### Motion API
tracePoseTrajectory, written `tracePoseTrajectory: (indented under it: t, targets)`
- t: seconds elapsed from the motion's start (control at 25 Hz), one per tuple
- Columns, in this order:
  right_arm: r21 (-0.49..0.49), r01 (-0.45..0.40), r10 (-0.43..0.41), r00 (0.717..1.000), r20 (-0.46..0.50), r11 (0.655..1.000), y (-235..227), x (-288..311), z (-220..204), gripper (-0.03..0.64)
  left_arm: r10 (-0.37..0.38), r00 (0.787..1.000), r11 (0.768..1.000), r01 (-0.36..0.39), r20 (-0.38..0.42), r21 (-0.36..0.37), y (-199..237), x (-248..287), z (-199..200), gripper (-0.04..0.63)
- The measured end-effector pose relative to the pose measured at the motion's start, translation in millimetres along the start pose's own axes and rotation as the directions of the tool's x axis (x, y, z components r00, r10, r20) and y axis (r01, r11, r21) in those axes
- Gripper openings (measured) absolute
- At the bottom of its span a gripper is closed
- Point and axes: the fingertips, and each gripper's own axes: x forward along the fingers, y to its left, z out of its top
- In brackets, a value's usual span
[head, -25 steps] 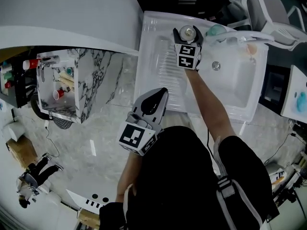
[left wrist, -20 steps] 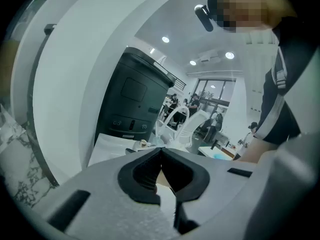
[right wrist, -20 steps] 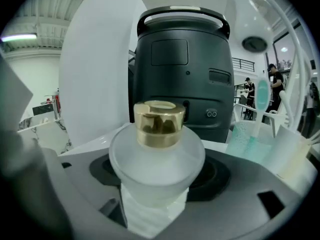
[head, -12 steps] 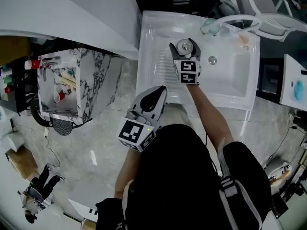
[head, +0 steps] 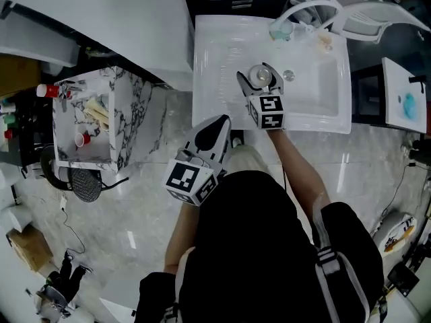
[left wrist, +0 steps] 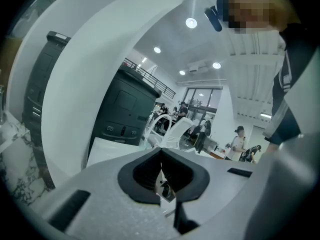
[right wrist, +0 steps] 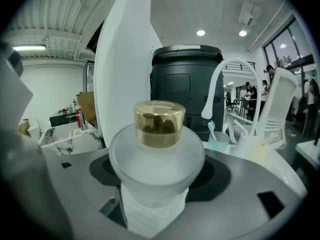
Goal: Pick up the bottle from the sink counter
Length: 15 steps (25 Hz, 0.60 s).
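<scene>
Right gripper view: bottle (right wrist: pixel 158 154) clamped by R gripper (head: pixel 258 76); cup (right wrist: pixel 218 140), faucet (right wrist: pixel 220 76) beyond, to right. L gripper (left wrist: pixel 161 176) clenched, empty.

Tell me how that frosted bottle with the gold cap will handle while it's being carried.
The frosted bottle looks like thick glass, so it is probably stiff, heavy for its size and breakable if dropped. Its smooth rounded shoulder could slip, though the right tool clamps the ribbed body below, which likely helps.

Black top (head: pixel 256 247), grey left claw (head: pixel 221 123), marker cube (head: pixel 190 182)
</scene>
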Motion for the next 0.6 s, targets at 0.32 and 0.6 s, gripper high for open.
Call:
tracePoseTrajectory:
  t: [0.32,0.6]
  targets:
    - [0.016,-0.042,0.042,0.999,-0.003,0.999,34,-74,11,0.339,-0.058,0.998,0.998,0.058,0.013,0.015,-23,-41,-17,0.018]
    - [0.012,-0.035,0.035,0.999,0.032,0.999,60,-127,25,0.339,-0.107,0.994,0.994,0.107,0.006,0.034,-38,-61,-25,0.018]
